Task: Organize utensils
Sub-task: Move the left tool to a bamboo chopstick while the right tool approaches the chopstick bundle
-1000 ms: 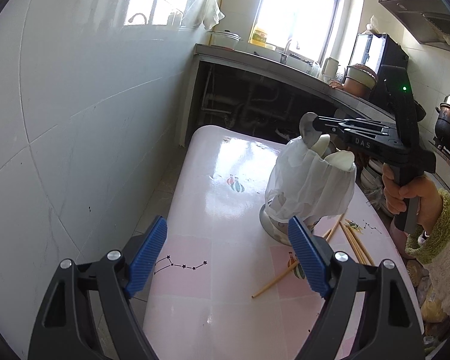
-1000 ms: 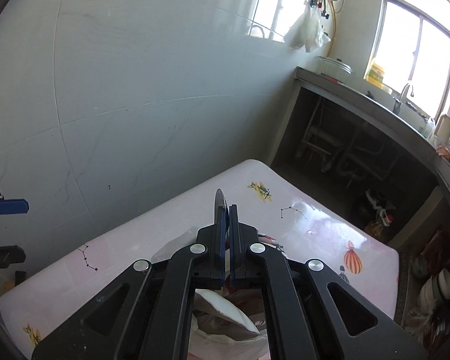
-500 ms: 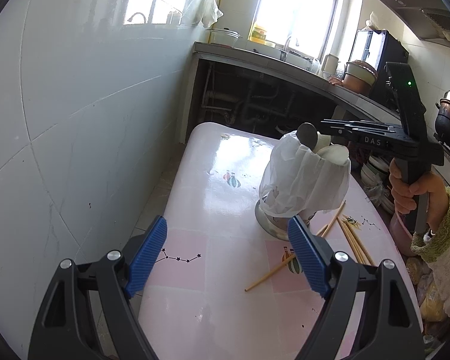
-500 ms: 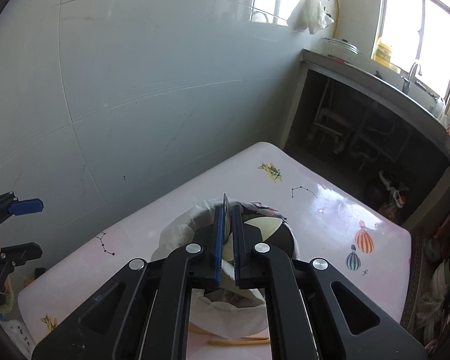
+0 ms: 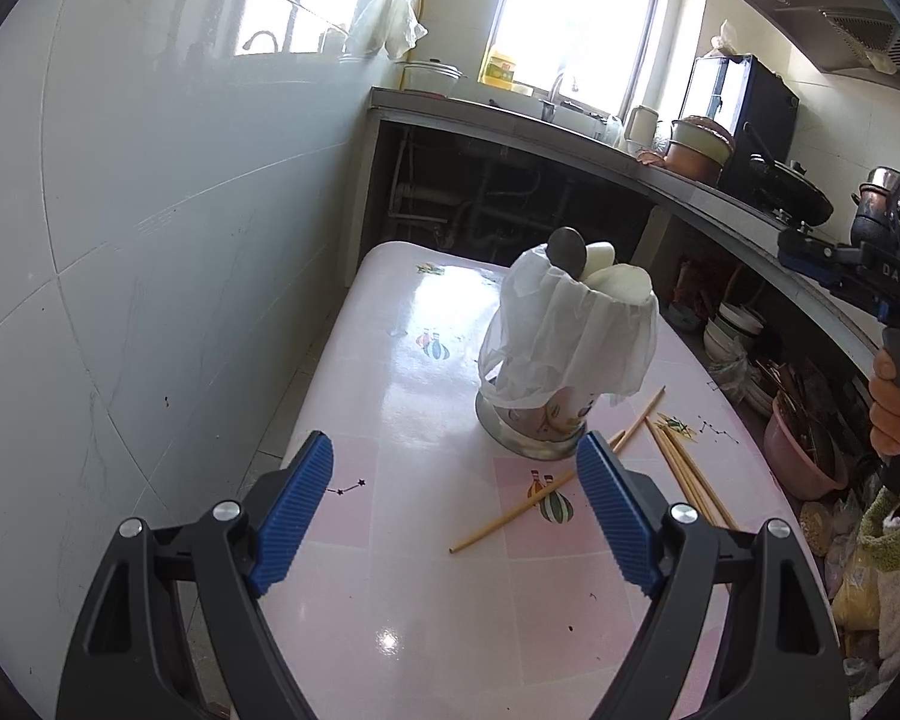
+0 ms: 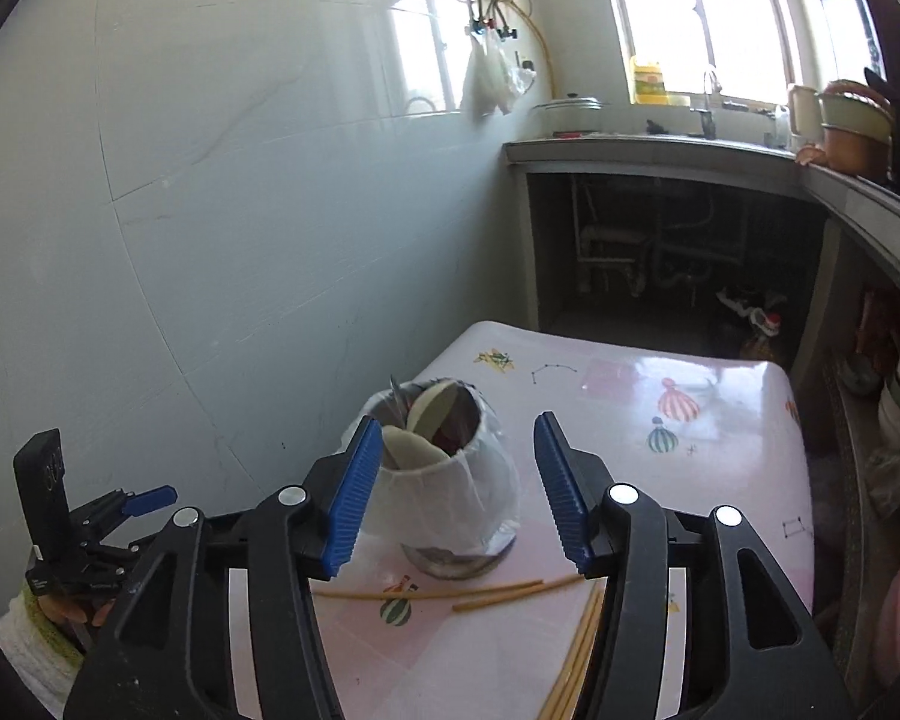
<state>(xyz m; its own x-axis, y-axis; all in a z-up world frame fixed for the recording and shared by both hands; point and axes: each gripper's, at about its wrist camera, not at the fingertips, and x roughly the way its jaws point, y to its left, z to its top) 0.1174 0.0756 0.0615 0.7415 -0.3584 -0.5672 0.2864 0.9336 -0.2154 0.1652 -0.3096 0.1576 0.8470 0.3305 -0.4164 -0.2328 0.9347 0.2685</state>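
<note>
Right tool [image 6: 450, 492] just opening, empty — white-wrapped utensil holder [image 6: 450, 480] upright, spoons [image 6: 426, 420] inside, chopsticks [image 6: 450, 591] loose alongside.

Each hand-held gripper is glossy black plastic: the left hand-held gripper [image 5: 455, 504] and right hand-held gripper [image 6: 457, 492] carry ribbed blue finger pads [image 5: 297, 513], silver screws and white "DAS" lettering. Fuzzy green-and-cream sleeve cuff [image 5: 891, 534].

Both wrist views face the holder [image 5: 564, 360] [image 6: 444, 480], opposite table [image 5: 390, 600] sides
</note>
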